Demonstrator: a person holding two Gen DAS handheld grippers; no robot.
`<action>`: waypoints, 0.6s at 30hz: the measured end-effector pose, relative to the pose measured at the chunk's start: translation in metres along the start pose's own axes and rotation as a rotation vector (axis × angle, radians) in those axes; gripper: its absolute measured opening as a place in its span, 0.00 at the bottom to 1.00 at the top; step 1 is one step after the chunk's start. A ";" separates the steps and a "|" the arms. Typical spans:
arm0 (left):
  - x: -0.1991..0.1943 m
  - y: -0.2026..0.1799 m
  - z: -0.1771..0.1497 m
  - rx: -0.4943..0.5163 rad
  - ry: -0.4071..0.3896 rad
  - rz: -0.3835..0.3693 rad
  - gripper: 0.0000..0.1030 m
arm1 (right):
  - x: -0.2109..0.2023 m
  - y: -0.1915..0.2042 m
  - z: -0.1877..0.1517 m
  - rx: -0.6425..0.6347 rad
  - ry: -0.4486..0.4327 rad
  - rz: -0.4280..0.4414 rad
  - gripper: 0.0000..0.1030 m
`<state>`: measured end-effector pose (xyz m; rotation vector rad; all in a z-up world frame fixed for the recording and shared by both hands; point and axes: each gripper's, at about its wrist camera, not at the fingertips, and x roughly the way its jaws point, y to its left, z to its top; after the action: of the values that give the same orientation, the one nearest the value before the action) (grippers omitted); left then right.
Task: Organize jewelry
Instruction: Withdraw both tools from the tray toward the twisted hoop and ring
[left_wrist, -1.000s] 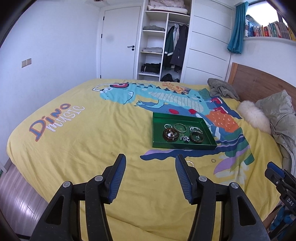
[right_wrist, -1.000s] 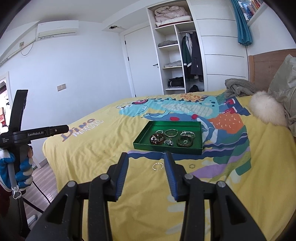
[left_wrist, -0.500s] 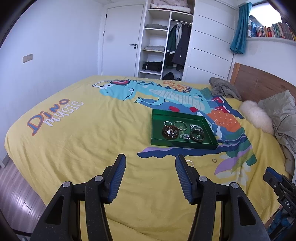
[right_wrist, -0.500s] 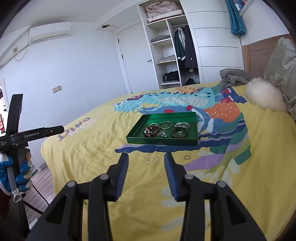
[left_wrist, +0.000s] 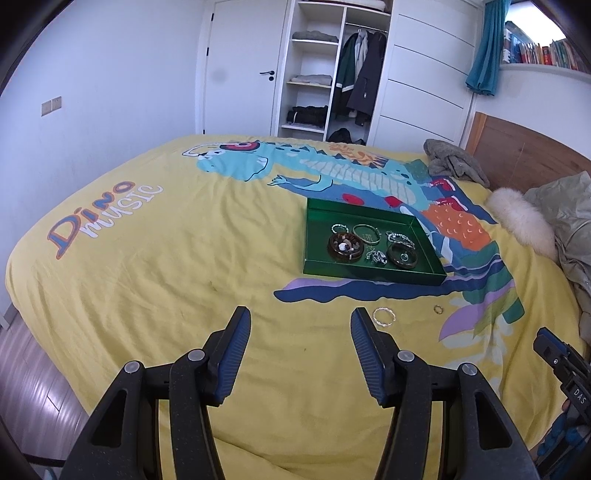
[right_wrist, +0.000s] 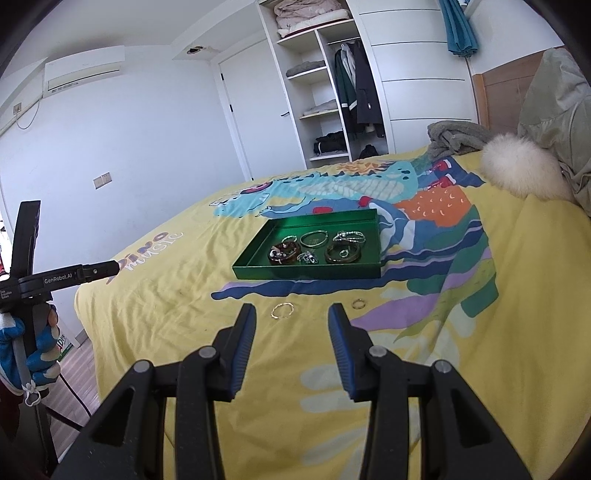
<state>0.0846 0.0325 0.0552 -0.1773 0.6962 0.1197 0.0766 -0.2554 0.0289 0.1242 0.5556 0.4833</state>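
A green tray (left_wrist: 369, 275) (right_wrist: 306, 272) lies on the yellow bedspread and holds several bracelets, bangles and rings. A thin gold bangle (left_wrist: 384, 316) (right_wrist: 283, 309) and a small gold ring (left_wrist: 438, 308) (right_wrist: 358, 304) lie loose on the bedspread in front of the tray. My left gripper (left_wrist: 300, 326) is open and empty, low over the bed, with the bangle just right of its right finger. My right gripper (right_wrist: 291, 321) is open and empty, with the bangle just beyond its fingertips and the ring to the right.
A white fluffy cushion (left_wrist: 521, 218) (right_wrist: 517, 168), a grey cloth (left_wrist: 454, 162) and a rumpled quilt (left_wrist: 569, 229) lie near the wooden headboard. A wardrobe and a door stand beyond the bed. The bed's edge and the floor (left_wrist: 26, 369) are at the left.
Both grippers have dipped and moved forward toward the bed; the tray and loose jewelry appear closer. The right gripper's jaws have opened wider. No jewelry has moved.
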 end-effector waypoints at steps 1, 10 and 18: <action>0.002 0.000 0.000 0.000 0.001 0.001 0.56 | 0.002 -0.001 0.000 0.002 0.003 -0.002 0.38; 0.020 0.005 0.002 0.001 0.023 -0.006 0.57 | 0.016 -0.011 -0.003 0.010 0.034 -0.030 0.39; 0.029 0.016 0.003 -0.020 0.020 0.004 0.57 | 0.027 -0.021 -0.001 0.028 0.052 -0.051 0.39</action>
<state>0.1059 0.0503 0.0372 -0.1964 0.7157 0.1290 0.1045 -0.2608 0.0101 0.1242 0.6154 0.4297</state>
